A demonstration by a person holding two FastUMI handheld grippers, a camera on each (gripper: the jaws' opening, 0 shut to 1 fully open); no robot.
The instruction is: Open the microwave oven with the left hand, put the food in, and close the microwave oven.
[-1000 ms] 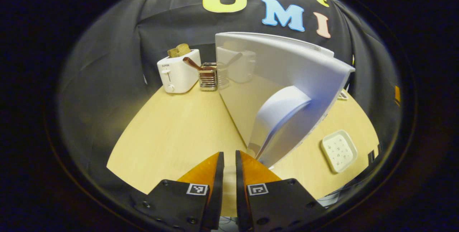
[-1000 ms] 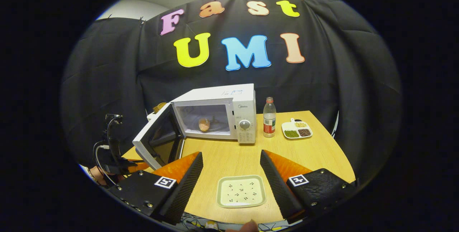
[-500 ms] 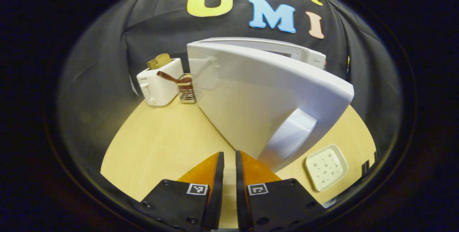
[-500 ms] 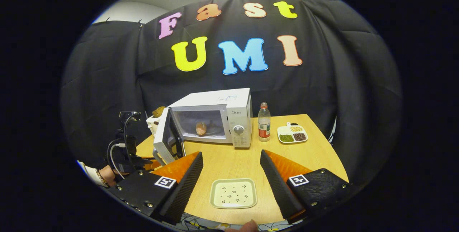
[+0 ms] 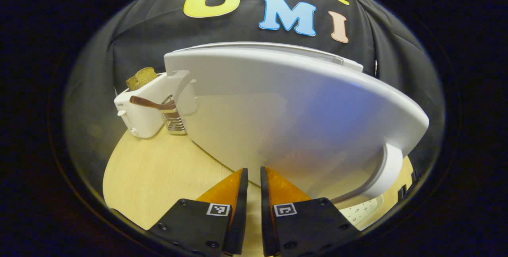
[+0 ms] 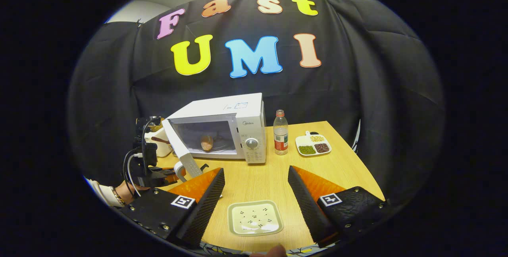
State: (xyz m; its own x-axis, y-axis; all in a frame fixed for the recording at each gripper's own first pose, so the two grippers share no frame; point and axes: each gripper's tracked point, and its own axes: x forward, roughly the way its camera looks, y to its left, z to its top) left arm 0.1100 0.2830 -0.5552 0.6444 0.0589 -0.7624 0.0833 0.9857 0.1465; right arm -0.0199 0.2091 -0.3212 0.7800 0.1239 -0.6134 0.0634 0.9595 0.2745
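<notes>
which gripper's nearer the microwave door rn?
Left. The left gripper sits right against the outer face of the microwave door; the right gripper hangs back over the table's near edge, above the plate.

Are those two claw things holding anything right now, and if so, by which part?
Nothing is held. The left gripper is shut and empty, close to the microwave door; the right gripper is open above the plate.

A pale wooden table (image 6: 274, 177) carries a white microwave (image 6: 234, 124) with a clear bottle (image 6: 280, 132) just beside it and a divided dish of beans (image 6: 312, 145) nearby. A speckled square plate (image 6: 254, 217) lies near the front edge. A white toaster (image 5: 145, 108) and a wire utensil holder (image 5: 173, 120) stand at the far left.
</notes>
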